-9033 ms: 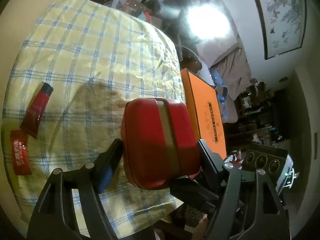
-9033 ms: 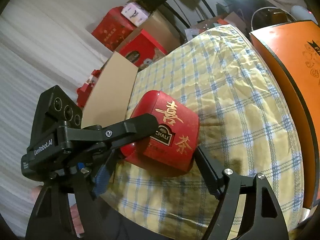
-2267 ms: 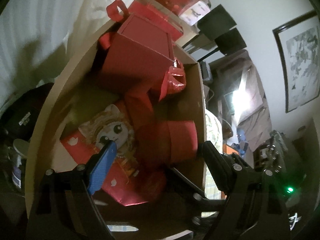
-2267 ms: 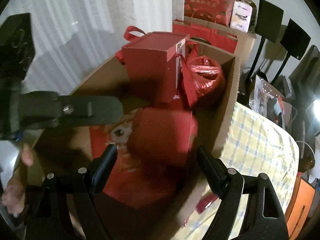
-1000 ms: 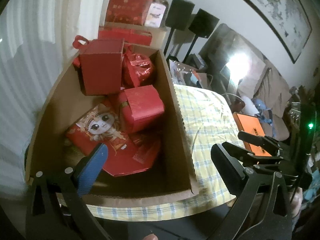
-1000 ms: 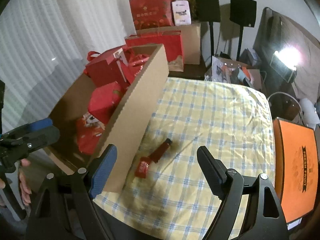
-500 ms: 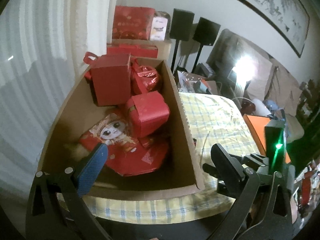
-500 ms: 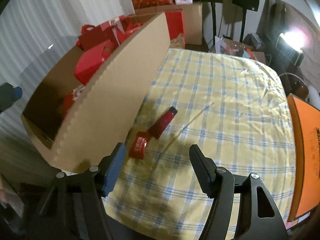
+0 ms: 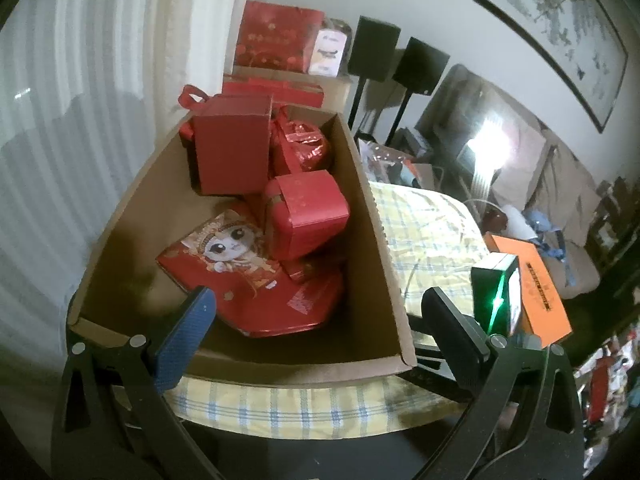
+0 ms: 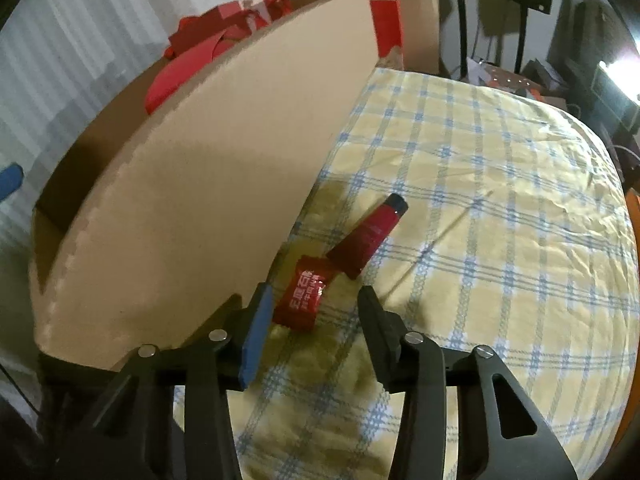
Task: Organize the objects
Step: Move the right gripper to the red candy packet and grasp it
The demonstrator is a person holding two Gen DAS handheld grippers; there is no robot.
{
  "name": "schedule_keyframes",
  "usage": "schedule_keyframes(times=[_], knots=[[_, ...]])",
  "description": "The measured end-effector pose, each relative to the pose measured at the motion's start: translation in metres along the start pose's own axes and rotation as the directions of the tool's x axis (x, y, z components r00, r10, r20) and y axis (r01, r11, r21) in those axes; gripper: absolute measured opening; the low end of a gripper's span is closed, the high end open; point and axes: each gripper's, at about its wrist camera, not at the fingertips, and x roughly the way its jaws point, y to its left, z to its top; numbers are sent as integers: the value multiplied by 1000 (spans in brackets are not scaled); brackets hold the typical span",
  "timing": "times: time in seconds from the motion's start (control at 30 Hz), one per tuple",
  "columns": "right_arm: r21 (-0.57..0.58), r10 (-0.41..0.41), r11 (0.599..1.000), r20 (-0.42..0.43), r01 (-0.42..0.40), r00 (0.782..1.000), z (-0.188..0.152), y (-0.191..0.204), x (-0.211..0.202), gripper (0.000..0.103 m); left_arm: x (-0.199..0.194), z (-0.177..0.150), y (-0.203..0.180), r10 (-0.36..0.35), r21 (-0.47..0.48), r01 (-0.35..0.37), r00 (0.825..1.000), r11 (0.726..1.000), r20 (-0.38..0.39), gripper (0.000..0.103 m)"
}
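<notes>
The red sachet [image 10: 303, 299] lies flat on the checked cloth [image 10: 480, 208] that covers the surface, just beside the outer wall of the cardboard box [image 10: 208, 184] and directly between the fingers of the right gripper [image 10: 310, 314]. Its jaws are closing, yet the pads stand off either edge of the sachet — nothing is pinched so far. The gripper tilts steeply down at it, which suits a thin, limp packet that has to be caught by its edges against the cloth.

The sachet is a small rectangular foil-like pack, glossy red with white printed characters, slightly puckered at its crimped ends. Touching its far corner, or overlapping it, is a dark red tube [image 10: 368, 238] with a black cap, lying slantwise; I judge it a later pick, and close enough to be nudged by the far finger.

The left gripper [image 9: 316, 320] hangs over the open box with jaws spread wide and empty — presumably waiting clear of the right hand's work. Below it the box holds a rounded red tin [image 9: 308, 216], a tall red gift box [image 9: 232, 152] and a flat red pack with a cartoon face [image 9: 236, 256], leaving some bare floor near the front wall where a small sachet would drop in easily.
</notes>
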Motion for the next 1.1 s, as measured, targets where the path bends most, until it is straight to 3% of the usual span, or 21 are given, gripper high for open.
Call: schedule_keyframes(times=[0.33,0.37,0.43,0.73,0.93,1.1], knots=[[-81,-53,995,0,53,999,-1,9,7,40,6,2,-2,-7,4,7,1000,1000,-9,103],[-91,-66,994,3,66,998,-1,10,8,38,8,2,-4,-6,6,6,1000,1000,-14,103],[-106,-108,988,8,109,994,-2,11,9,22,11,2,-5,-6,7,6,1000,1000,-23,103],[-60,-88,994,-3,88,996,-6,-9,-1,21,16,6,-23,-14,50,15,999,999,-36,103],[4,-86,996,7,86,996,-15,-28,-20,21,19,19,-48,-55,110,62,997,992,-62,103],[72,-78,995,39,75,996,-17,-47,-45,21,33,30,-76,-77,181,99,989,979,-127,102]])
